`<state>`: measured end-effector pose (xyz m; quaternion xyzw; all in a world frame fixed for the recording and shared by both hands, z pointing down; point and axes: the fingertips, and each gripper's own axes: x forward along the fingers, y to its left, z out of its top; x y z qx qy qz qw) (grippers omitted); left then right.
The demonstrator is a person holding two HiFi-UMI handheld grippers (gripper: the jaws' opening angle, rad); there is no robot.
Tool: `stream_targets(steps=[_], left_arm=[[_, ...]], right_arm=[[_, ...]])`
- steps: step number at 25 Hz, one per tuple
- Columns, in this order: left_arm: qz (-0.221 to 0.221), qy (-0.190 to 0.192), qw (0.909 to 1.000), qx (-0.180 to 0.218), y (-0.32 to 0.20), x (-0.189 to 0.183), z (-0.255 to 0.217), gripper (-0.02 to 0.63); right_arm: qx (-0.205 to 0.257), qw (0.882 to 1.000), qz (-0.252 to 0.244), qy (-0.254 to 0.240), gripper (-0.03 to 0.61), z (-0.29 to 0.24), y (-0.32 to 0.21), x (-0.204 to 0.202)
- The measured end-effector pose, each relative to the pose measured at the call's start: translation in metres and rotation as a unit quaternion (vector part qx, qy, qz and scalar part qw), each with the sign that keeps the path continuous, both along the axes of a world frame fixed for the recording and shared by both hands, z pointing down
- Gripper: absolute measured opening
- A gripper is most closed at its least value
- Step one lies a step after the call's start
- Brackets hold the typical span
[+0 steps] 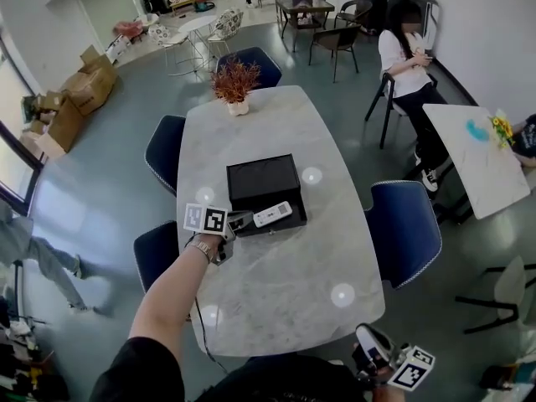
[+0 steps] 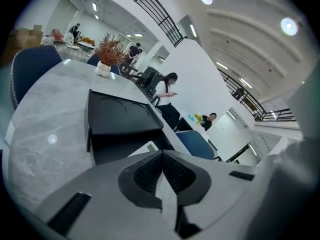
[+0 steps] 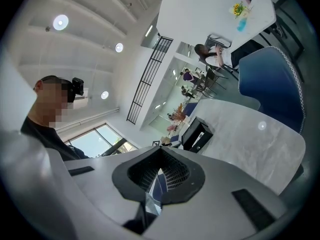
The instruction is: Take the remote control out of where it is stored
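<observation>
Marbled oval table (image 1: 276,296); black box (image 1: 261,181), slim white remote (image 1: 273,214) inside; left gripper (image 1: 243,222), right gripper (image 1: 365,343) fingers (image 2: 146,174) clenched.

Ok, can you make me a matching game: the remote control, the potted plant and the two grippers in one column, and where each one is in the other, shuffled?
Things
1. remote control
2. potted plant
3. left gripper
4. right gripper

Places
A. at the far end of the table
B. past the table's near edge, not over it
C. in the open front tray of the black box
D. at the black box's near-left corner

Pairs: 1-C, 2-A, 3-D, 4-B
</observation>
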<state>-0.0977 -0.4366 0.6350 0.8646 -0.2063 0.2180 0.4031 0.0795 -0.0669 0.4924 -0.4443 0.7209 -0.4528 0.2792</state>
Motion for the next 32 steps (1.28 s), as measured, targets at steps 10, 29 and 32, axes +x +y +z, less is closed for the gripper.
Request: stream_targets(steps=[10,29,32], left_arm=[[0.087,-0.038,0.9951,-0.029,-0.018,0.020,0.026,0.019],[0.232,-0.239,0.9421,0.037,-0.026,0.032,0.089,0.131],[0.236,-0.262,0.9349,0.038,-0.028,0.029,0.093,0.137]], right_arm=[[-0.017,1.000,0.016,0.000,0.008,0.001,-0.011,-0.005],[-0.044,0.998,0.049,-0.003,0.008,0.012,-0.003,0.000],[-0.047,0.997,0.053,-0.006,0.008,0.013,-0.003,0.000]])
